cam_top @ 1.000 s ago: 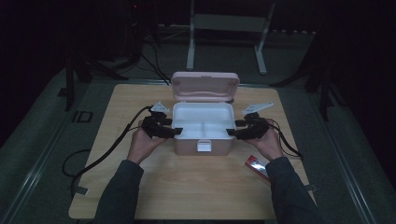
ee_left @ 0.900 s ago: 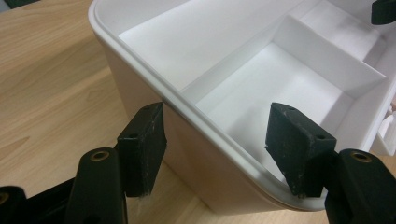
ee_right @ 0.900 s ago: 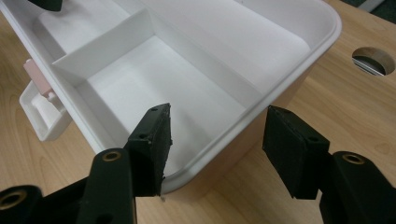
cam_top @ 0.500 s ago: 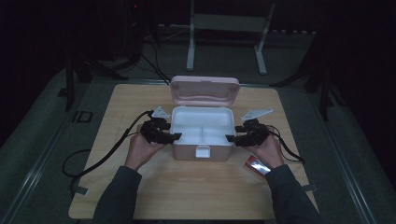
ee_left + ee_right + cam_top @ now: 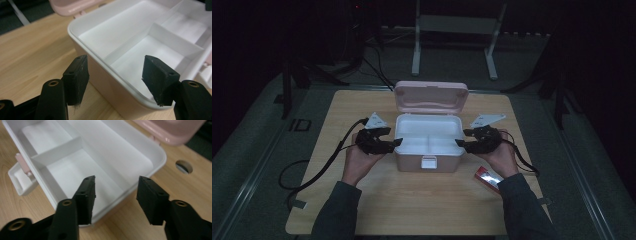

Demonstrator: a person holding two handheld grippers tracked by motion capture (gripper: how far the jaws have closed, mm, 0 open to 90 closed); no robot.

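**High view: open pink box flanked by two grippers**

In the high view, a pink box with a white inside is seen near the middle of the wooden bench, its lid raised upright at the far edge and its latch tab facing the person. The white interior is split by partitions into compartments, and nothing is seen lying in them.

The left gripper is held at the box's left end and the right gripper at its right end, each in one hand, with the forearms entering from the bottom edge. A grey three-cornered plate is carried on top of each gripper, and a black cable is trailed from the left one across the bench and off its left side.

In the left gripper view, the left gripper is shown with its jaws apart, straddling the box's rim: one jaw is placed outside the wall, the other over the white interior. No pressure of the pads on the wall can be made out. In the right gripper view, the right gripper is likewise spread across the rim near a corner, one jaw over the interior and the other outside; its jaws have just been closing, with the wall between them but not yet pinched.

A small red and white packet is seen on the bench just beside the right hand.
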